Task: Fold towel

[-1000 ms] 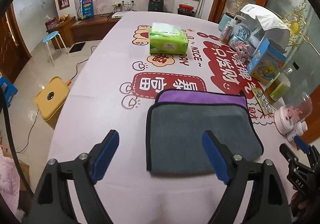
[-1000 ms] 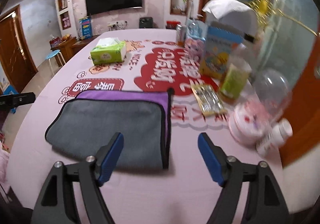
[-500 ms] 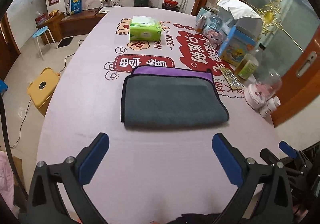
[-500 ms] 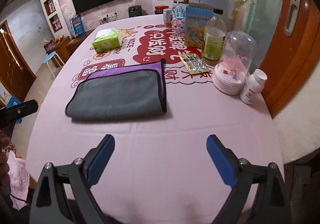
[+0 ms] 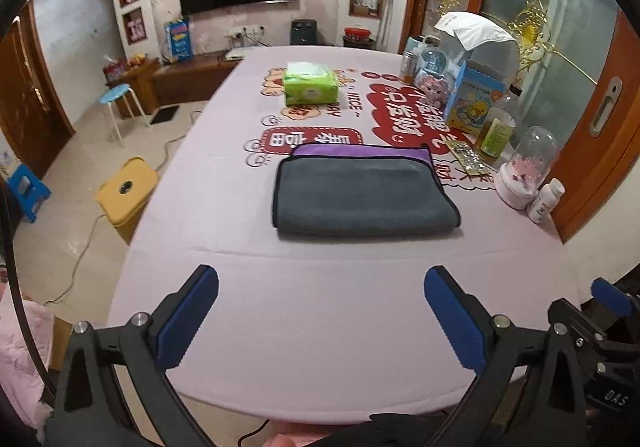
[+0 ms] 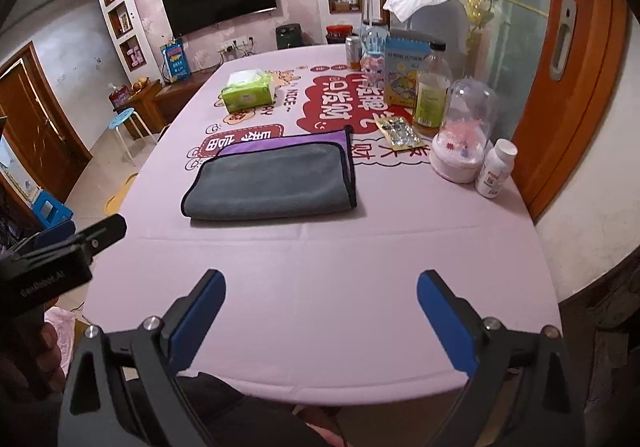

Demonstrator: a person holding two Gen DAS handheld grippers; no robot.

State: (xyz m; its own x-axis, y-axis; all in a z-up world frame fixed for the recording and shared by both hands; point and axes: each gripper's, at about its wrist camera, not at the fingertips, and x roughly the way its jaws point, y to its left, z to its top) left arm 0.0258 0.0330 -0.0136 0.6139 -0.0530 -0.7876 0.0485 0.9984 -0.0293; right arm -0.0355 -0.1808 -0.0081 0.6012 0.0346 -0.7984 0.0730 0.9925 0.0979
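Grey folded towel [image 5: 366,195], 1, 2 grippers, left gripper [image 5: 322,303], right gripper [image 6: 320,305], fingers apart.

A green tissue pack [image 5: 309,88] sits mid-table, with a glass dome [image 6: 464,135] and pill bottle [image 6: 496,167] near the right edge.

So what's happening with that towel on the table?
A person holds a gripper in each hand, and both are open and empty. The left gripper and right gripper hover over the near edge of the pink table, well short of the towel. The towel lies folded flat, grey on top with a purple strip showing along its far edge. Nothing is touching it.
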